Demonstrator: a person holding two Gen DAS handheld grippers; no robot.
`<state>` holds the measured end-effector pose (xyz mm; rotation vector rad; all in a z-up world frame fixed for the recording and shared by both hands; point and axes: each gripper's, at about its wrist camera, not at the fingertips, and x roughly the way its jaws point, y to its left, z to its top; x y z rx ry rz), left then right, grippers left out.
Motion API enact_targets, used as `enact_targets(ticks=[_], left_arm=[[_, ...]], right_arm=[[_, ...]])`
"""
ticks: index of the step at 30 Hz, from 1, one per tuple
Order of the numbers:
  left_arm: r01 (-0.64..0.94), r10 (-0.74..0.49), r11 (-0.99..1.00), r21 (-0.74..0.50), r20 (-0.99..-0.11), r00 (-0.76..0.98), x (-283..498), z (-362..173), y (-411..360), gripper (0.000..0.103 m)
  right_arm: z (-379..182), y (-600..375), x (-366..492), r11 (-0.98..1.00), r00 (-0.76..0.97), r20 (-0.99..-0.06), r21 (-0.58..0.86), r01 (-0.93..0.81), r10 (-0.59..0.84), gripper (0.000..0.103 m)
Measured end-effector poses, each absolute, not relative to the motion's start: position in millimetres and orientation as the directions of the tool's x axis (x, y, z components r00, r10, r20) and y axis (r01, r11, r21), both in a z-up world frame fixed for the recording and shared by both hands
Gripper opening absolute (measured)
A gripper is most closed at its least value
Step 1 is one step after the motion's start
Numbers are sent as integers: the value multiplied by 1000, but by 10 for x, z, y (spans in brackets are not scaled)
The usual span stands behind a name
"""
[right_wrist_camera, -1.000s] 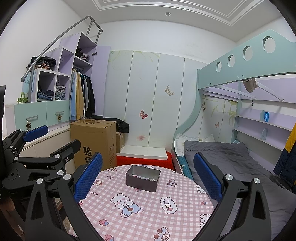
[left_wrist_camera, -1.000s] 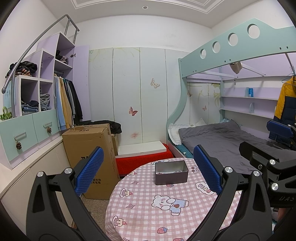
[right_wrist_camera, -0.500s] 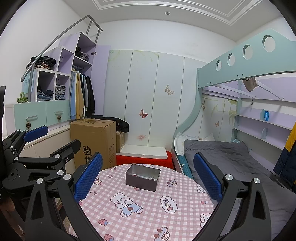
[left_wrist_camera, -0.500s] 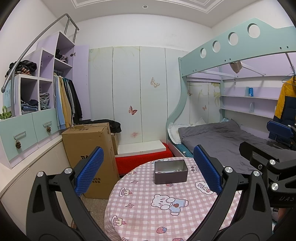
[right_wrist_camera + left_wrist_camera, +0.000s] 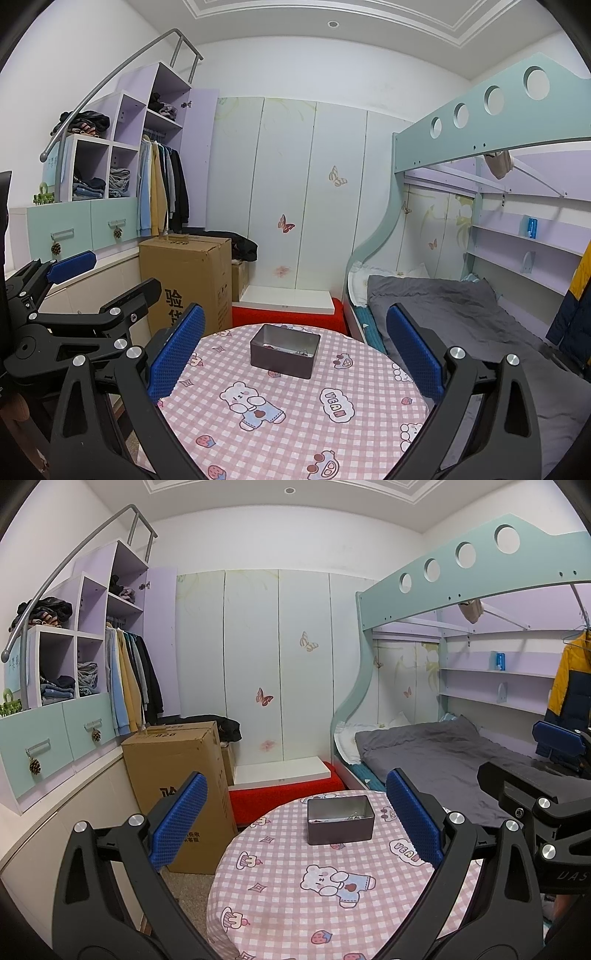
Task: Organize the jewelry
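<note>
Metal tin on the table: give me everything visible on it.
The tin is a small rectangular box, dark grey outside and silvery inside, apparently metal, open-topped with no lid in view. It sits upright and flat on the pink checked tablecloth toward the far side of the round table. Small shiny jewelry pieces lie on its floor, too small to identify. Only the cloth touches it; both hand-held grippers are well short of it.

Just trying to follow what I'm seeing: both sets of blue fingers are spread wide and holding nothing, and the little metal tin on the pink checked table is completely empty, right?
Not quite. The tin is not empty: the right wrist view shows small jewelry pieces lying inside it. The rest holds: the left gripper and right gripper have their fingers spread wide, holding nothing, and the tin sits on the pink checked table.
</note>
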<state>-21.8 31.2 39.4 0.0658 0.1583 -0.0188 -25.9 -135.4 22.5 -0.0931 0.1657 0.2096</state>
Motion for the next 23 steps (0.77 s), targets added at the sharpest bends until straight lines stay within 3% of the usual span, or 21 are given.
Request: enact_targets(ticks=[23], left_arm=[[21, -8, 997, 70, -181, 984, -108, 295, 261, 95]], right_arm=[[149, -1368, -153, 975, 960, -200, -65, -212, 195, 95]])
